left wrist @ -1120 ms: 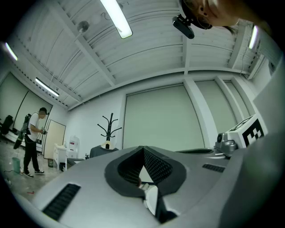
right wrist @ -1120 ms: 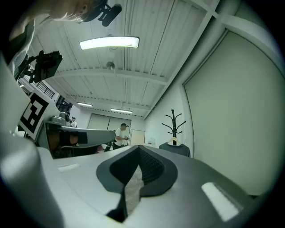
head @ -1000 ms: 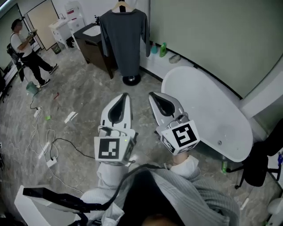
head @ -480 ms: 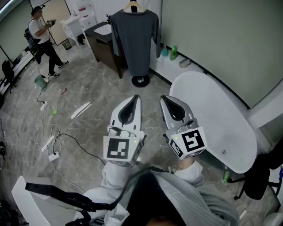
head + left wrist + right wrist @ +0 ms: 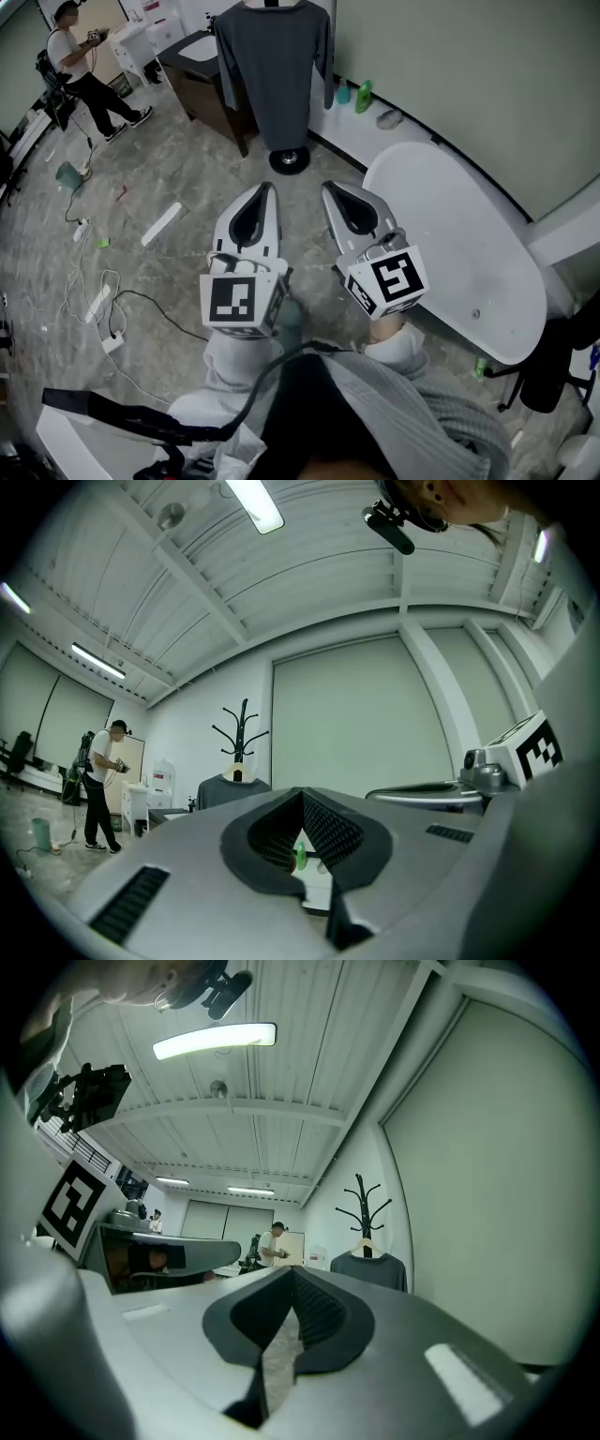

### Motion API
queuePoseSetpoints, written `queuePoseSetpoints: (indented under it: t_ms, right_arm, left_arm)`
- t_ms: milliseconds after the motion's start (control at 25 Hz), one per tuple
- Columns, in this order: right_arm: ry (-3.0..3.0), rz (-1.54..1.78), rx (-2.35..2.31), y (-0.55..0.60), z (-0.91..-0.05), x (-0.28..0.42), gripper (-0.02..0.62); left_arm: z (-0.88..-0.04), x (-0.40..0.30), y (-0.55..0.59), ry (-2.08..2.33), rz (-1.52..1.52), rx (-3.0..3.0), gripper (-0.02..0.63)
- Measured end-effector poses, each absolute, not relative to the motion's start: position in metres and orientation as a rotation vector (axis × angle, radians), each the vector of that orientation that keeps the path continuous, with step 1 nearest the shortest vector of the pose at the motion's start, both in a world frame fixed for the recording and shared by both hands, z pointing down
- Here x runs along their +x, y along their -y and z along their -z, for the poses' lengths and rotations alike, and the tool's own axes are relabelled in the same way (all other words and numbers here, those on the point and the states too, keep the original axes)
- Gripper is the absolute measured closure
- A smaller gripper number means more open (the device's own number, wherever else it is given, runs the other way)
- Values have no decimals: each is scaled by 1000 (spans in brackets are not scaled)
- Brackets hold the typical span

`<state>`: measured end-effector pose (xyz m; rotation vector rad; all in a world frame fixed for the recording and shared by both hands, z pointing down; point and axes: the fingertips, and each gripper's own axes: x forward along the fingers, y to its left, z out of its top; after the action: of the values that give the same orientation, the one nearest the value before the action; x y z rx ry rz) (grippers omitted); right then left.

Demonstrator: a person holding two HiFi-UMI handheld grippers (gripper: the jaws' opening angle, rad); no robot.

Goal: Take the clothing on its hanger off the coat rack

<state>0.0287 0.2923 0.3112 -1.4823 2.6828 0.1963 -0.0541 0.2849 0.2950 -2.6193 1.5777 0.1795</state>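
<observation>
A dark grey long-sleeved sweater (image 5: 277,70) hangs on a wooden hanger from a black coat rack whose round base (image 5: 288,160) stands on the floor ahead. The left gripper view shows the sweater (image 5: 220,789) small, under the rack's branching top (image 5: 243,733). It is also small in the right gripper view, as the sweater (image 5: 370,1267) on its hanger (image 5: 364,1246). My left gripper (image 5: 263,190) and right gripper (image 5: 328,190) are side by side at waist height. Both point toward the rack, well short of it. Both are shut with nothing held.
A white oval table (image 5: 469,244) stands close on the right. A dark cabinet with a sink (image 5: 202,89) is left of the rack. A person (image 5: 80,66) stands far left. Cables (image 5: 94,300) lie on the floor. Bottles (image 5: 363,94) line the wall.
The rack and sweater have slid toward the top of the head view and look slightly nearer. Both grippers stay shut and side by side.
</observation>
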Motion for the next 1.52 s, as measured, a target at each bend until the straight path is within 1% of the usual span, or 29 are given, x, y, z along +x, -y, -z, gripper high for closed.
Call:
queuePoseSetpoints:
  t_ms: [400,640,960,1280,1400,1520]
  right_arm:
    - [-2604,-239,-1570,-92,-291,-24,594]
    - [-2625,-180,-1627,8,-312,-36,594]
    - [-2644,-191,-1606,176,-332,-27,594]
    - [-2631,-269,-1570,353,-296,14,594]
    - [-2620,-275,-1572,405,-287,34,594]
    - [-2635,-258,-1580,440,-286,38,594]
  left_arm:
    - [-278,-111,-84,-1500,-183,-2629,601]
    - [-297,-126,21,-1500,-124,-2671,602]
    - [-321,-124,182,-1546,-123,-2643,601]
    - [-287,-90,367,-1617,-118,-2582,601]
    - [-283,-81,419,-1646,-114,-2559,601]
    - [-281,-83,452,-1661,-105,-2555,601]
